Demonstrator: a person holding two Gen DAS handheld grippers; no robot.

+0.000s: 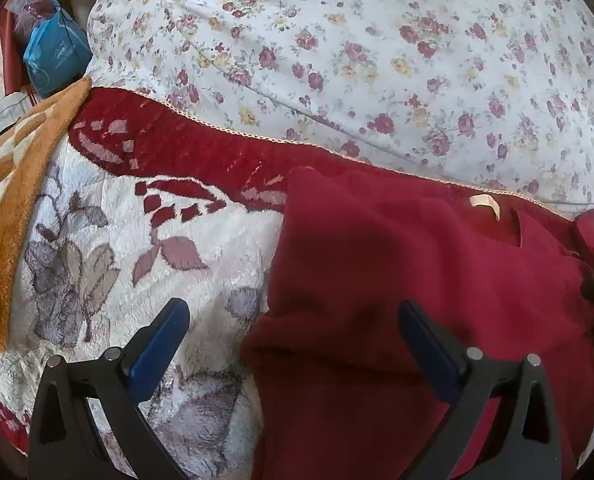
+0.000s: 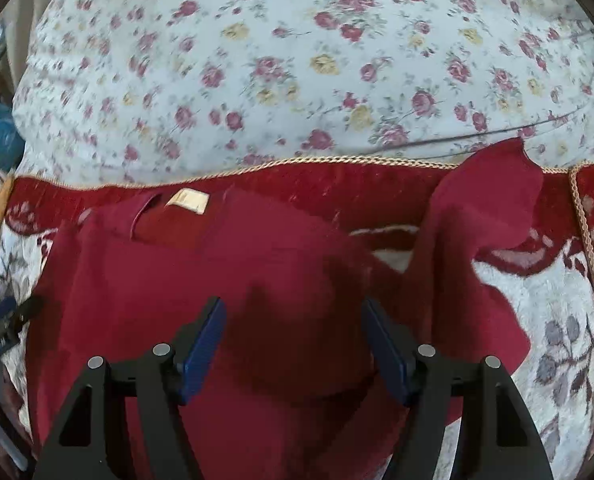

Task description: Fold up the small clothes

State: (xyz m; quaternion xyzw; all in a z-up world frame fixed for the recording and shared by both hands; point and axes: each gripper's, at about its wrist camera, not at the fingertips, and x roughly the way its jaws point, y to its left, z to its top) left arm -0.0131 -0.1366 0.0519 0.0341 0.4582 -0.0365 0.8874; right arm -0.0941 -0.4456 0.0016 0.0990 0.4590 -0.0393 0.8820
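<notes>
A small dark red garment [image 1: 397, 264] lies spread on a plush white and red blanket [image 1: 109, 248], its cream neck label [image 1: 485, 204] toward the far edge. My left gripper [image 1: 293, 320] hovers open over the garment's left edge, its blue pads wide apart and nothing between them. In the right wrist view the same red garment [image 2: 201, 272] fills the middle, with its label [image 2: 188, 201] at the far side and one sleeve [image 2: 485, 216] flung out to the right. My right gripper [image 2: 293, 316] stands open just above the cloth's body, gripping nothing.
A floral quilt [image 1: 377, 48] rises behind the blanket's corded edge [image 2: 297, 162]. An orange plush blanket [image 1: 13, 208] lies at the left. A blue plastic bag [image 1: 53, 56] and clutter sit at the far left. The left gripper's tip [image 2: 5, 316] shows at the right view's left edge.
</notes>
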